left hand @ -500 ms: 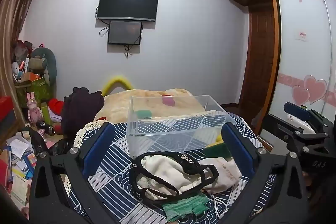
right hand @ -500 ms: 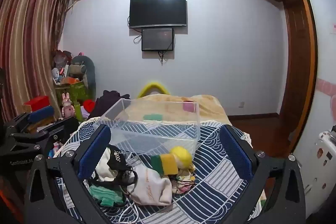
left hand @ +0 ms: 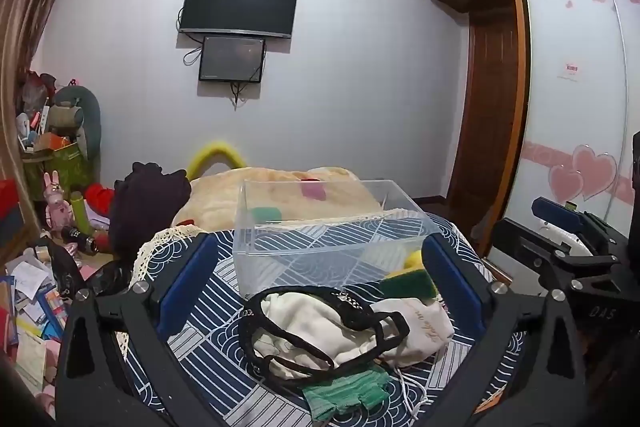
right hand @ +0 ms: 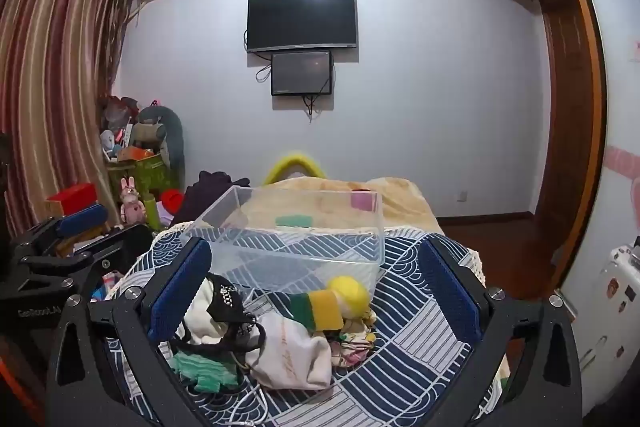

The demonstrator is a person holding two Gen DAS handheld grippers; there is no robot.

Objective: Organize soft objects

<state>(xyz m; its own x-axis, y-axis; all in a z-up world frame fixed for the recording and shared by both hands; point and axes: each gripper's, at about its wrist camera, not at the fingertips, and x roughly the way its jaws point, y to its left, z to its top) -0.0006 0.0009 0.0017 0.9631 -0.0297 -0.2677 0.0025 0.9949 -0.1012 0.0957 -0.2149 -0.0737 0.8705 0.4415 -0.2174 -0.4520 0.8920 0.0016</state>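
Pale walls close off the far end of the bedroom, with a dark television (right hand: 302,20) and a smaller screen (right hand: 301,73) mounted one above the other, striped curtains (right hand: 52,75) on the left and a wooden wardrobe (left hand: 496,99) on the right. Nearer, a surface covered in a navy cloth with white wave patterns (right hand: 412,311) carries a clear plastic box (right hand: 294,239), whose inside looks bare.

Just in front of the box lies a heap of soft things. A white drawstring pouch (right hand: 290,355) sits near the middle, a black strappy garment (left hand: 320,331) is draped over a cream cloth (left hand: 304,323) to its left, and a green knitted piece (left hand: 346,393) lies at the near edge. A yellow ball (right hand: 348,293) rests against a yellow and green sponge (right hand: 318,311), touching the front wall of the box.

The left claw (left hand: 320,279) hangs above the heap with its blue pads spread wide, holding nothing; the black garment and cream cloth lie between its fingers and a little nearer. The right claw (right hand: 312,287) is likewise wide open and empty, and the ball, sponge and pouch sit between its fingers, below them. Each claw shows at the edge of the other's view, left and right of the heap.
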